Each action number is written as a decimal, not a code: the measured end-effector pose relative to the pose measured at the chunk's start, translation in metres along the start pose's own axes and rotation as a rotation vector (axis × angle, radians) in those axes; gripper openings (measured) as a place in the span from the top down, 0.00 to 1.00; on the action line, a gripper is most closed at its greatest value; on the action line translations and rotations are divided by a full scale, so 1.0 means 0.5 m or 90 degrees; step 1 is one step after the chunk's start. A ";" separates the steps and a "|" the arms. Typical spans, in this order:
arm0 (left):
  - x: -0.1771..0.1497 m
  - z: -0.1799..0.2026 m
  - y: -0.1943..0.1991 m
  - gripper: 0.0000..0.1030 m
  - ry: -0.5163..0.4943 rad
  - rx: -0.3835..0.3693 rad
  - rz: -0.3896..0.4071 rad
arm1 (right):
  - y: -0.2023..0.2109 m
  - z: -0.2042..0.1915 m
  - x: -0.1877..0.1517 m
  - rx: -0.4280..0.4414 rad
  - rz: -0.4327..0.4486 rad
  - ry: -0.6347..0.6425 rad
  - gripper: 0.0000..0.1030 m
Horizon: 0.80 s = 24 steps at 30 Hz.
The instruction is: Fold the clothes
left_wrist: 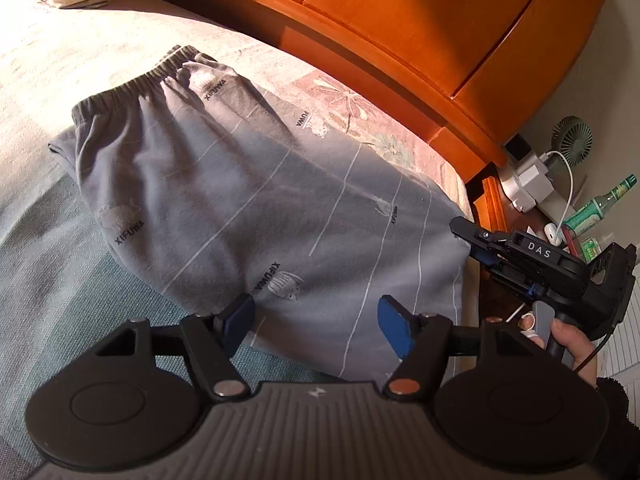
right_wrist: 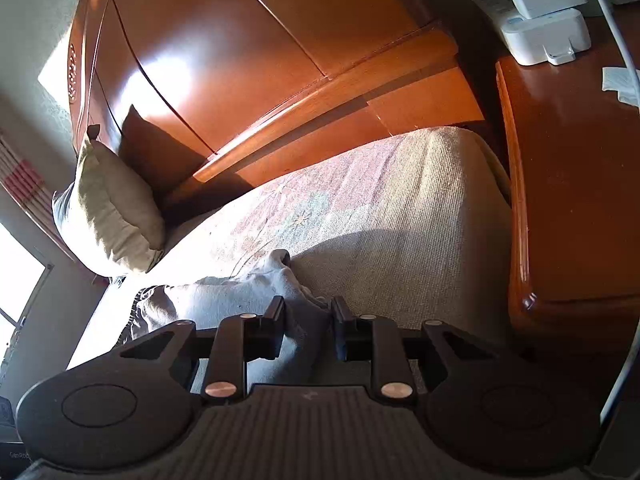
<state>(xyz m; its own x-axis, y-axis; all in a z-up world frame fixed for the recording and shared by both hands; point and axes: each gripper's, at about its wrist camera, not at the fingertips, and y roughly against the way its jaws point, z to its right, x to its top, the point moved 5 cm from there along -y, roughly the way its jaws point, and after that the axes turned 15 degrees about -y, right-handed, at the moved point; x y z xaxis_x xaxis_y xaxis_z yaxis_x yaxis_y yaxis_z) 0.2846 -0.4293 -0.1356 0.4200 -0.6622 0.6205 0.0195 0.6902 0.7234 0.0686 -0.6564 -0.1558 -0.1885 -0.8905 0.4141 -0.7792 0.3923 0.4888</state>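
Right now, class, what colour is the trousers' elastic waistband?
Dark grey-brown elastic waistband, clearest in the left wrist view.

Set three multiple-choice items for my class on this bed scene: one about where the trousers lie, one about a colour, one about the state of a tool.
1. Where do the grey trousers lie?
A. on the bed
B. on the nightstand
C. on the floor

2. What colour is the headboard?
A. white
B. orange-brown wood
C. black

3. In what state is the left tool?
A. shut on a pillow
B. shut on the trousers
C. open

Answers:
1 A, the trousers are spread over the bed cover.
2 B, the panels behind the bed are glossy orange-brown wood.
3 C, its blue pads stand well apart above the cloth.
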 end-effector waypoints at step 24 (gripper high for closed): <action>0.055 -0.128 0.009 0.29 0.118 0.097 0.087 | 0.083 -0.134 -0.177 0.076 -0.200 0.255 0.60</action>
<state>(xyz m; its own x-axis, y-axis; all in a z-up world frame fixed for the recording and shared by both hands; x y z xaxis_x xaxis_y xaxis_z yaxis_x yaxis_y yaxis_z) 0.3542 -0.4257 -0.1345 0.5691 -0.4911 0.6595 -0.1799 0.7082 0.6827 0.0927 -0.5460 -0.1207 0.2904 -0.7943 0.5336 -0.8283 0.0705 0.5559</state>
